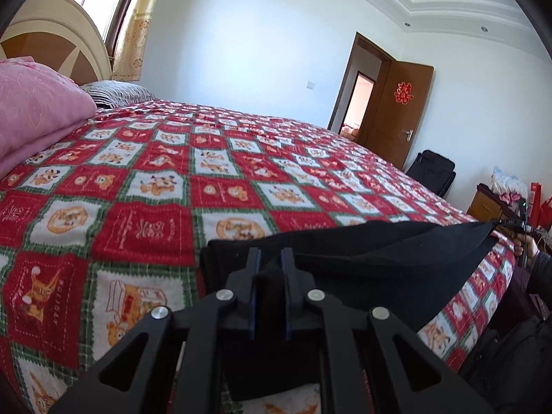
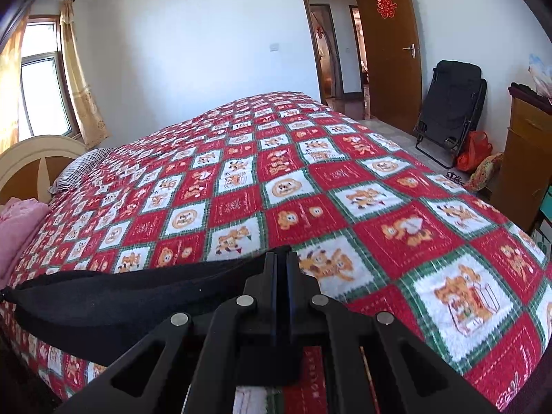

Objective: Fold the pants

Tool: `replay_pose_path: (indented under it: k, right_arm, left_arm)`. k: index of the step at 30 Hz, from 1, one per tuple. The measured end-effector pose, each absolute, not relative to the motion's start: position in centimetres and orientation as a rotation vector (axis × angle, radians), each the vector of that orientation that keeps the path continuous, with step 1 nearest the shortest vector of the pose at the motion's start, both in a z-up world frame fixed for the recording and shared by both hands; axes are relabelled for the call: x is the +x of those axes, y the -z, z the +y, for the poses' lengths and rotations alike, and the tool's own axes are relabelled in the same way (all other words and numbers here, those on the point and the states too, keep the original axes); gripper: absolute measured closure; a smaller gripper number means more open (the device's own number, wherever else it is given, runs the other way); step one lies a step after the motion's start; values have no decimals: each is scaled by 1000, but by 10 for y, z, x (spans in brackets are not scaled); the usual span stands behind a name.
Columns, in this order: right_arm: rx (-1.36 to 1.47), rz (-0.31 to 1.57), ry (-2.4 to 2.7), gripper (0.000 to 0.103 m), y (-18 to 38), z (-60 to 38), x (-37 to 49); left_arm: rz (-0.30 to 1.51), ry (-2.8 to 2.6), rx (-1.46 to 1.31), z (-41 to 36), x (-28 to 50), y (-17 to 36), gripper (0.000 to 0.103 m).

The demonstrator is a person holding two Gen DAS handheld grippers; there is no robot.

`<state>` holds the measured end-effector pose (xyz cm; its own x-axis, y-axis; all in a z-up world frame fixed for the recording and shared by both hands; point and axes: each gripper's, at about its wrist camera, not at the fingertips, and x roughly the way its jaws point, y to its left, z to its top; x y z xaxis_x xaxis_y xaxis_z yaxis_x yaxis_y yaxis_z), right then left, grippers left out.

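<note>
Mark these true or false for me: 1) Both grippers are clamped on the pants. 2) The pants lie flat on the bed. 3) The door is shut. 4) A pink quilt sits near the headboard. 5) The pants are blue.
1) True. The left gripper pinches a bunch of the pants, and the right gripper is shut on the other end.
2) False. The cloth hangs stretched between the two grippers over the near edge of the bed.
3) False. The door stands open, with a hallway visible past it.
4) True. The pink quilt lies folded beside the headboard.
5) False. They are black.
</note>
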<state>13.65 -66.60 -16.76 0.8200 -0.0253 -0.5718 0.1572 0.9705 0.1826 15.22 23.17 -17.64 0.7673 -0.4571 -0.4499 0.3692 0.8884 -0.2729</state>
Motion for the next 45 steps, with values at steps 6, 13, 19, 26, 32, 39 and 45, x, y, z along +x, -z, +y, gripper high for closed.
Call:
replay_pose_path:
  k: [6,13,19,26,32,39,45]
  right_arm:
    - [196,638,111,99,176,-662,125]
    - [177,666,154,91,182,-668,109]
    - [244,600,269,89,169,-689,80]
    - [159,524,166,46,122,-624,73]
    - [-98,580,-68,45,118,-471,110]
    - [-261,690,-451,46,176,-300,132]
    - [-433,720,-567,54,223,-218,135]
  left_arm:
    - [557,422,-62,229,141,185,78]
    - [549,299,13,251,122,184,29]
    - [560,166,-61,287,112,183,29]
    - [510,171,-129,276,100,165,29]
    - [523,238,-76,230,104,163,27]
    - [580,214,101,200,101,177,26]
    - [594,205,36,216,104,182,22]
